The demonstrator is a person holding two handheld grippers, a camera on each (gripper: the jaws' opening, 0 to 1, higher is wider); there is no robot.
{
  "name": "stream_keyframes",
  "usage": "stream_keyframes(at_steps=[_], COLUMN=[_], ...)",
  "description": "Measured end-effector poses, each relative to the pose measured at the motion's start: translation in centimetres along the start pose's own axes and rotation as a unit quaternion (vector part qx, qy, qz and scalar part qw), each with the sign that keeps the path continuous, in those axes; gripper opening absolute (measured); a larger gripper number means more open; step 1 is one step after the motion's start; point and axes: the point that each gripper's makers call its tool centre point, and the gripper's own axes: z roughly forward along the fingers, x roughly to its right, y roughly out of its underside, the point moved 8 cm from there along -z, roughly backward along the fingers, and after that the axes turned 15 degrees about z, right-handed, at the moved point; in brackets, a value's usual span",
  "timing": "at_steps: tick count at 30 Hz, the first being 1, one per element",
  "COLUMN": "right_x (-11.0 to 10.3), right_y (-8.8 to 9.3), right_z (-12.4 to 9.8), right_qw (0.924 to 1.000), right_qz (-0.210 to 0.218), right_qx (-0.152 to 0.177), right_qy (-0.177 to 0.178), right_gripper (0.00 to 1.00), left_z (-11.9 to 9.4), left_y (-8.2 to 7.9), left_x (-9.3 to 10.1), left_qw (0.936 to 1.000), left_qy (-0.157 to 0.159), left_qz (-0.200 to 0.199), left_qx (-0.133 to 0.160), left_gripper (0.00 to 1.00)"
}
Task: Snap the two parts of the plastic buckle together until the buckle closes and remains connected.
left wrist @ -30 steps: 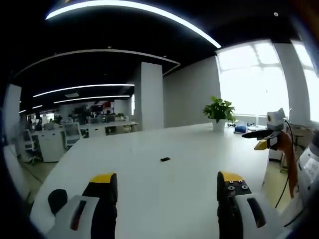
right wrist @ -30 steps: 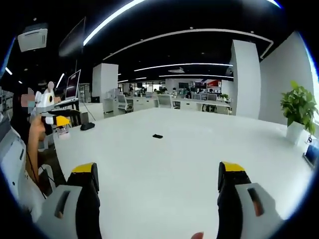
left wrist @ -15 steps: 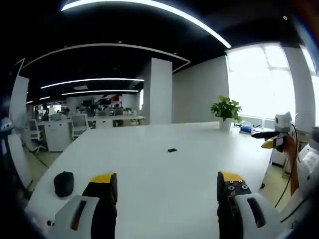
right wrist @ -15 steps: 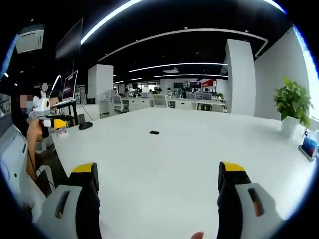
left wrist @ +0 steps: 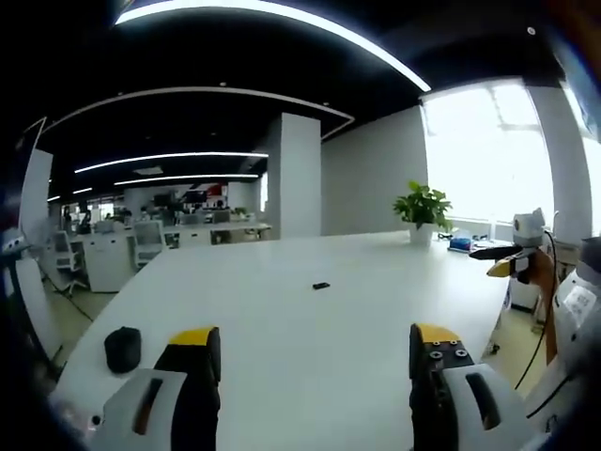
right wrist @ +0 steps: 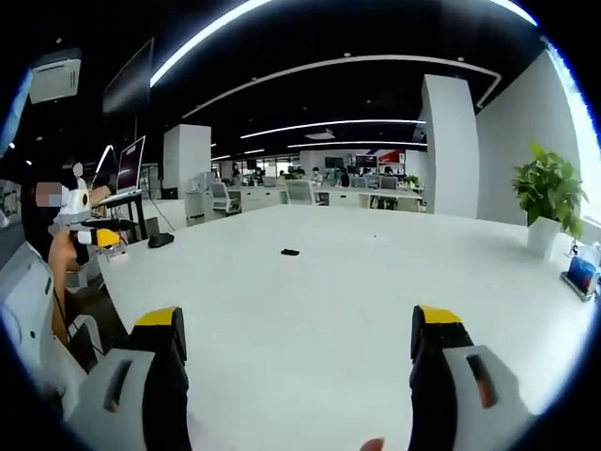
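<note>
Left gripper view: buckle (left wrist: 321,286) on table (left wrist: 282,319)

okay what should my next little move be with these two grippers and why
Probably bring both grippers forward toward the small dark buckle lying far out on the white table. The left gripper and right gripper are both open and hold nothing, and the buckle lies well beyond their fingers.

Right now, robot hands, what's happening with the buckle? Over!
Left gripper open, empty; right gripper open, empty. Small black buckle lies far off on the white table, untouched; too small to tell if joined. Nothing between.
</note>
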Motion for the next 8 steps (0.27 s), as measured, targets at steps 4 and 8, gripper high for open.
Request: stream_keyframes(at_steps=[4,8], right_x=[-0.15,-0.37], right_y=[0.13,0.28], right_z=[0.24,0.45], right_qw=[1.0000,0.9999], right_qz=[-0.001,0.002], right_qx=[-0.005,-0.007], right_qy=[-0.002,-0.009], right_gripper=[1.00,1.00], left_z=[-0.09,-0.05], left_y=[-0.03,-0.07], left_x=[0.19,0.45], left_qw=[1.0000,1.0000], left_qy=[0.000,0.003], left_qz=[0.003,0.008], left_qx=[0.001,-0.003], left_gripper=[0.84,0.84])
